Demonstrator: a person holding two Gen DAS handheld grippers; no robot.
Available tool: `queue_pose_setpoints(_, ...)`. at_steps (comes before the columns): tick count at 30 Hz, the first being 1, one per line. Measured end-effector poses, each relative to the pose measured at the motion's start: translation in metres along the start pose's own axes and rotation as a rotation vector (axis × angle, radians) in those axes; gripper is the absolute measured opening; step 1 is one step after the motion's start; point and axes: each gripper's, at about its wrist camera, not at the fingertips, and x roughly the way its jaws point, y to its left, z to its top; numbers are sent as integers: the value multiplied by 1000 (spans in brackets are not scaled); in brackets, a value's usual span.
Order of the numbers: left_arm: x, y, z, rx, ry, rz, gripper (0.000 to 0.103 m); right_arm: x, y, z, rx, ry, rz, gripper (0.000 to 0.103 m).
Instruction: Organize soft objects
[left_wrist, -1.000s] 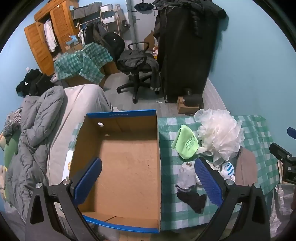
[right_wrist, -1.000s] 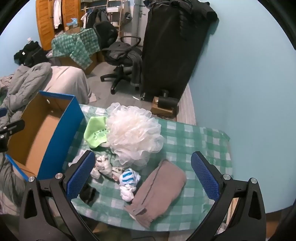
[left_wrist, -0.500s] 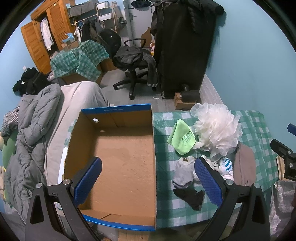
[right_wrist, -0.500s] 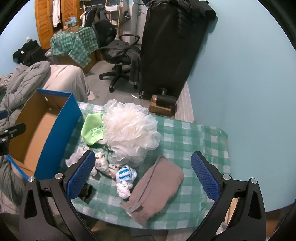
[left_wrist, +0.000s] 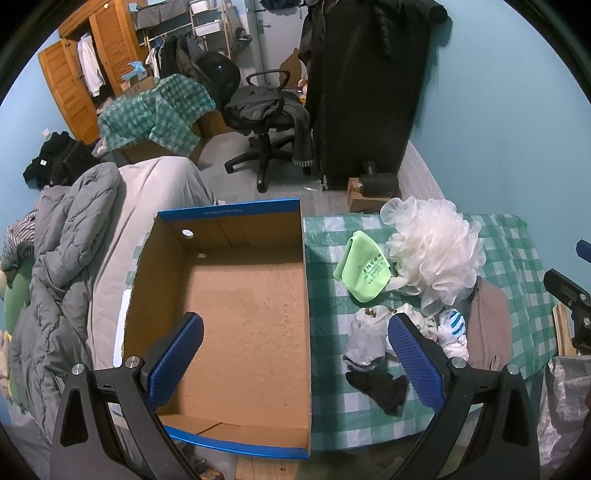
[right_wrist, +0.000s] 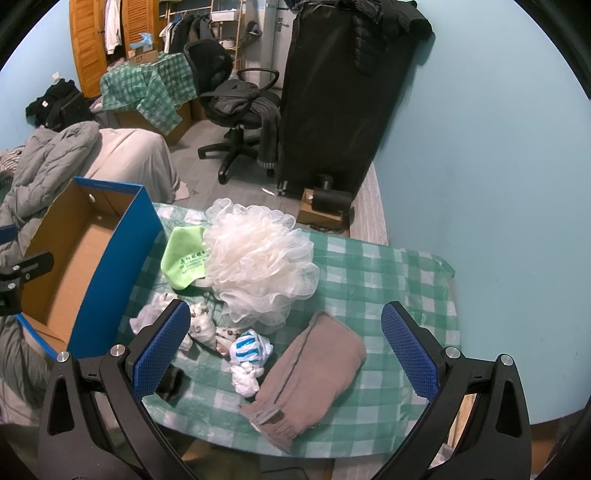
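— Where do the two grippers stand?

— Both gape wide with nothing between the pads. The left gripper (left_wrist: 295, 354) hangs above the box (left_wrist: 236, 448), which has nothing in it. The right gripper (right_wrist: 286, 345) hangs above the heap on the table (right_wrist: 388, 266).

— And the soft things?

— All out on the checked cloth, just beside the box: a brown cloth (right_wrist: 314, 373) nearest the right gripper, a blue-striped sock (right_wrist: 248, 345) touching its edge, more white socks (right_wrist: 201, 328) near the left pad, a black sock (left_wrist: 384, 386) at the near edge, then the loofah (right_wrist: 262, 258) resting against a green cloth (right_wrist: 184, 262).

— So nothing's started?

— I'd say it's the first pick. The brown cloth sits between the right jaws; the move calls for dropping onto it, pinching a fold, then carrying it left over the box wall.
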Motion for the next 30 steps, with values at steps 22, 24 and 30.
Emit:
queue_pose_setpoints(22,5,-5,2,6,10,-1,102,6,-3,4,-4,2,20,102)
queue_pose_setpoints(24,5,-5,2,6,10,-2,102,6,-3,4,-3,2,19,102)
queue_pose_setpoints(30,8,-8,3,13,19,-3,102,10,-4,4,6,15,19,102)
